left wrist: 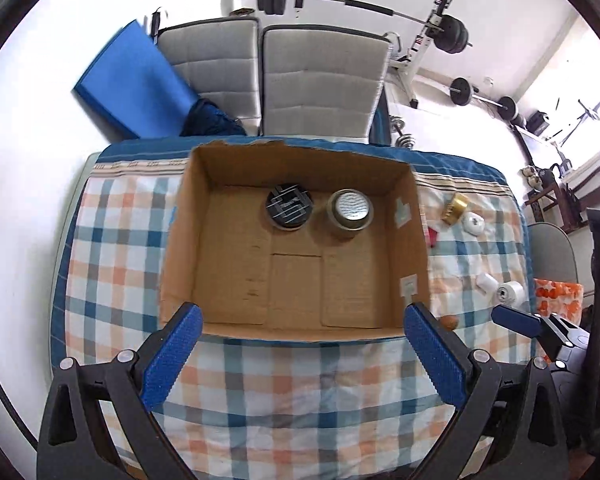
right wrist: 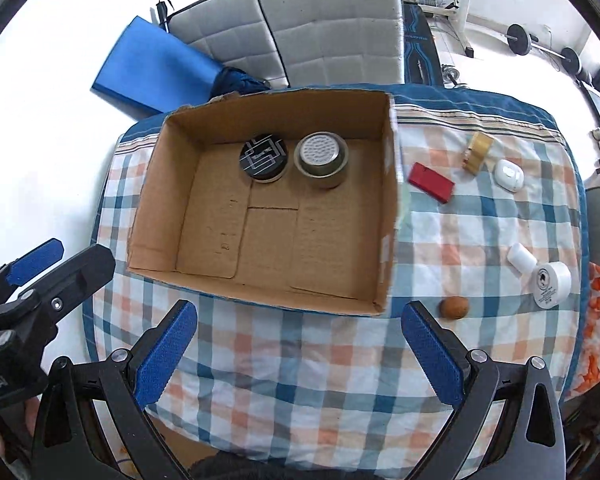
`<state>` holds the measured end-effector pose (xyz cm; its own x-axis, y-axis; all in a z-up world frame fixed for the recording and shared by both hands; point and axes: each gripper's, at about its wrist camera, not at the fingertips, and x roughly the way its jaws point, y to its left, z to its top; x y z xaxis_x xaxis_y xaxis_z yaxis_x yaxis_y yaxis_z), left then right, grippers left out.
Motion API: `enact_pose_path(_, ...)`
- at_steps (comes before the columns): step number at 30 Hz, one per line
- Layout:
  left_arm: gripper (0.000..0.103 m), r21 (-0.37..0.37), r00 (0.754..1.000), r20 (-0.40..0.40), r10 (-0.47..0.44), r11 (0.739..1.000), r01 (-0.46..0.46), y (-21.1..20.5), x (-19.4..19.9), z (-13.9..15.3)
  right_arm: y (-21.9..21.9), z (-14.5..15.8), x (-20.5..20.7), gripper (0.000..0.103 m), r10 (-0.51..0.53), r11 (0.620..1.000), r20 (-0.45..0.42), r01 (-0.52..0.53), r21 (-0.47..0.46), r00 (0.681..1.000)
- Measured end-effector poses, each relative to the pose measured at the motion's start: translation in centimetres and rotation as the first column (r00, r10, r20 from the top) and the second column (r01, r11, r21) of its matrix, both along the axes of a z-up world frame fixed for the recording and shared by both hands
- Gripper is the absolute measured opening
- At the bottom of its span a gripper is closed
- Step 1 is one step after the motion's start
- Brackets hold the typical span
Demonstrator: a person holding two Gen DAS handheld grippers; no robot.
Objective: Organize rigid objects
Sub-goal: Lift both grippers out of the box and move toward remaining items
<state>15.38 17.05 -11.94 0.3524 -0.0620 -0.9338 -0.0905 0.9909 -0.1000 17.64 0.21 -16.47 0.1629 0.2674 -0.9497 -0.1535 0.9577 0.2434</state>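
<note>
An open cardboard box (left wrist: 414, 240) (right wrist: 388, 216) sits on a checked cloth. Inside at the far wall stand a black round tin (left wrist: 289, 207) (right wrist: 264, 157) and a silver round tin (left wrist: 351, 213) (right wrist: 321, 156). Right of the box lie a red block (right wrist: 431, 182), a gold tape roll (right wrist: 477, 152) (left wrist: 455, 208), a white oval case (right wrist: 509, 175) (left wrist: 473, 224), a white bottle (right wrist: 520, 258), a white roll (right wrist: 552, 284) (left wrist: 510, 293) and a brown ball (right wrist: 454, 307). My left gripper (left wrist: 300, 356) is open and empty before the box's near wall. My right gripper (right wrist: 298, 354) is open and empty above the cloth.
The checked cloth (left wrist: 260, 384) (right wrist: 300, 360) covers the table. Two grey chairs (left wrist: 320, 80) and a blue mat (left wrist: 136, 80) stand behind it. Barbells and a weight bench (left wrist: 420, 48) stand at the back right. An orange patterned cloth (right wrist: 598, 320) lies at the right edge.
</note>
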Motion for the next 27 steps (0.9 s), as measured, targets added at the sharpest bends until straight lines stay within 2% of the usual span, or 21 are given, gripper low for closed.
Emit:
enact_pose_path(4,0.103,-0.012,0.998,0.000,-0.069,0.998,0.069,-5.6,1.5,-0.2,-5.8,0.0,0.8,0.103,-0.065,0.997,-0.004,0.065,-0.031,0.998)
enact_pose_path(9,0.103,-0.048,0.985,-0.033,-0.169,0.985,0.167,-13.6,3.9,-2.5,-15.2,-1.8,2.1,0.103,-0.195,0.976,-0.031,0.191,-0.109,0.980)
enact_pose_path(13,0.103,-0.060,0.968,-0.098,-0.233,0.972,0.228,-19.5,6.1,-6.0,-23.2,-5.4,3.2,0.103,-0.303,0.942,-0.078,0.286,-0.177,0.950)
enact_pose_path(17,0.103,-0.068,0.951,-0.168,-0.260,0.965,0.252,-23.9,7.7,-9.9,-29.4,-9.6,4.1,0.103,-0.374,0.920,-0.128,0.349,-0.179,0.919)
enact_pose_path(20,0.103,-0.076,0.942,-0.210,-0.263,0.965,0.252,-26.1,8.4,-12.2,-32.2,-12.9,4.5,0.102,-0.397,0.914,-0.180,0.371,-0.162,0.900)
enact_pose_path(24,0.103,-0.073,0.930,-0.257,-0.261,0.965,0.251,-27.8,9.1,-14.8,-33.4,-16.7,5.2,0.081,-0.372,0.928,-0.259,0.358,-0.100,0.892)
enact_pose_path(26,0.103,-0.069,0.927,-0.275,-0.256,0.967,0.246,-28.3,9.3,-15.7,-33.6,-18.3,5.6,0.070,-0.364,0.931,-0.272,0.345,-0.114,0.891)
enact_pose_path(27,0.103,-0.065,0.926,-0.281,-0.252,0.968,0.244,-28.4,9.5,-16.1,-33.9,-19.0,5.7,0.059,-0.364,0.931,-0.267,0.341,-0.127,0.892)
